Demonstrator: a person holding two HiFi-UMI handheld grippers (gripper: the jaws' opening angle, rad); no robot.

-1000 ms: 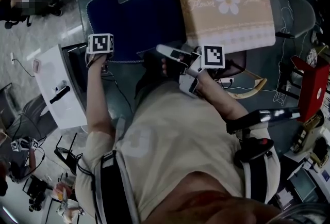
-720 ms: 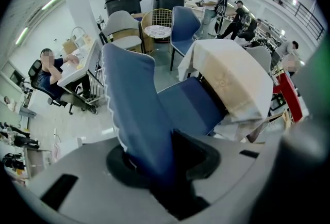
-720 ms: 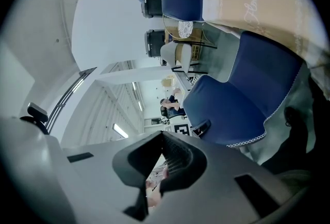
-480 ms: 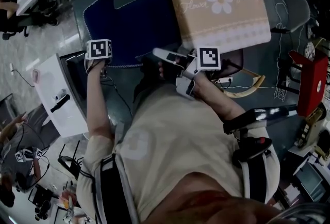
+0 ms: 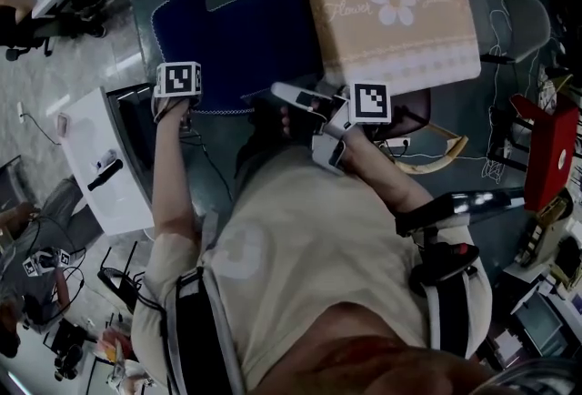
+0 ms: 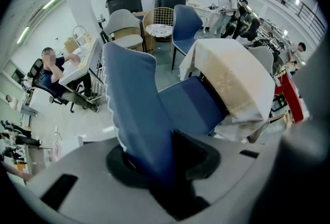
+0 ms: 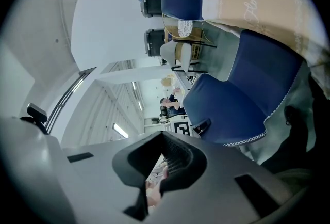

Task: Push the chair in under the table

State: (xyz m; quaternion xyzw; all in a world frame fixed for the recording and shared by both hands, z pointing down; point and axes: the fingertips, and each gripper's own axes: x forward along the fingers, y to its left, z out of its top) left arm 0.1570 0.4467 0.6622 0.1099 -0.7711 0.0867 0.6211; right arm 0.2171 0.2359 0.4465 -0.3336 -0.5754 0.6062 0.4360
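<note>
We're mid-push: left gripper [image 6: 160, 171] clamped on the backrest [image 6: 131, 99] of the blue chair [image 5: 245, 29], right gripper [image 5: 289, 95] clenched empty, seat only partly under the cloth-covered table [image 5: 400, 65], so next we likely need a straight shove tableward.

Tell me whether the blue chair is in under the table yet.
Not fully in. The blue chair has most of its seat bare beside the cloth-covered table; only the seat's edge reaches the hanging cloth.
</note>
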